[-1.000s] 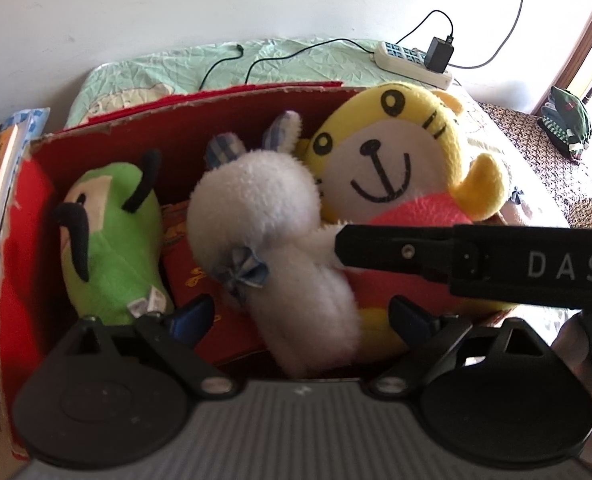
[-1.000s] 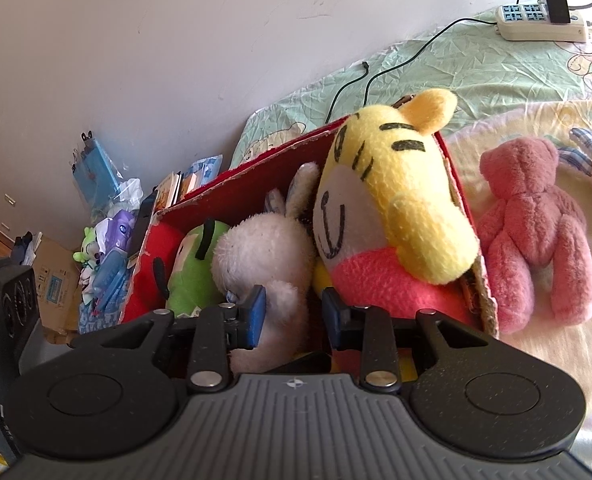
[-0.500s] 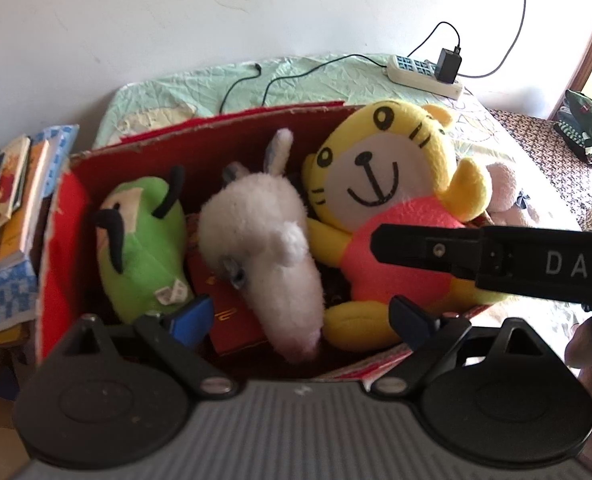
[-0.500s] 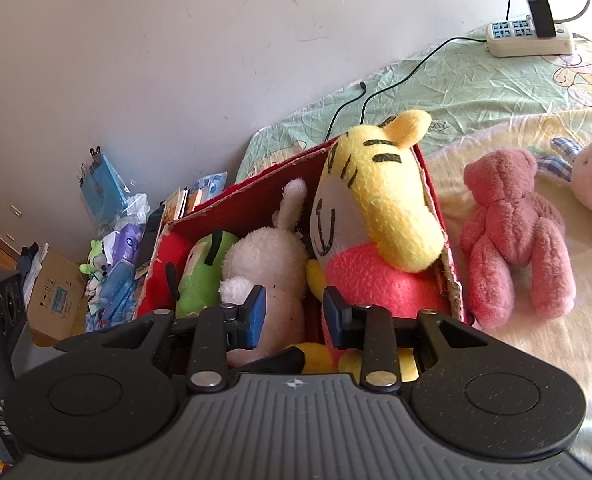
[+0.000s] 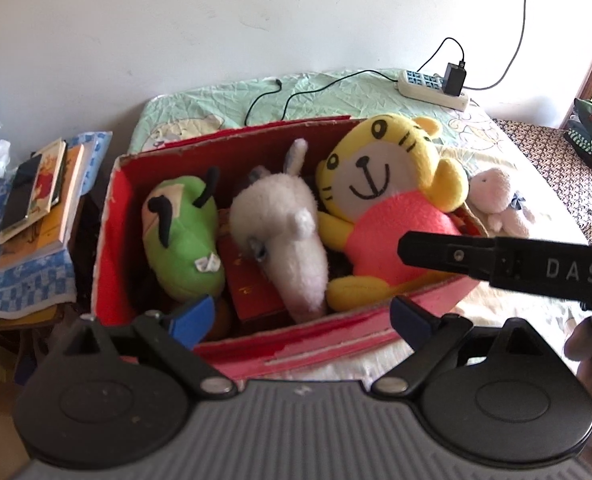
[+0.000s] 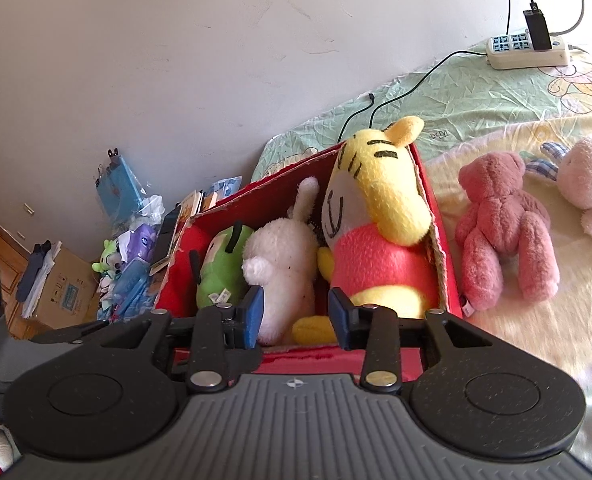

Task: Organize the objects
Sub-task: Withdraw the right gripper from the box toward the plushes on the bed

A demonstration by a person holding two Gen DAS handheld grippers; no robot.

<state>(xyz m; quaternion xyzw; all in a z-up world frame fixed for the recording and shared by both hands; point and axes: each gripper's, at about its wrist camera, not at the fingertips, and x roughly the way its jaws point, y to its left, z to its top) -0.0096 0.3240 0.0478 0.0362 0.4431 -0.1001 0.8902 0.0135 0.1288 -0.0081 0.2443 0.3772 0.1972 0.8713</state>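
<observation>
Both my grippers, left [image 5: 302, 316] and right [image 6: 296, 318], hung released and empty; the fuzzy pink teddy bear [image 6: 504, 228] wanted a mid-body pinch before the red cardboard box [image 6: 436, 216].

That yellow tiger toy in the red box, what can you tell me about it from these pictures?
The tiger is a soft plush with a yellow head, black stripes, small ears, a white face with a stitched smile, a pink-red body and yellow arms and feet. It sits at the right end of the box, leaning back, its head above the rim. The white bunny presses against its side. One arm hangs over the box's right wall. Neither gripper touches it.
</observation>
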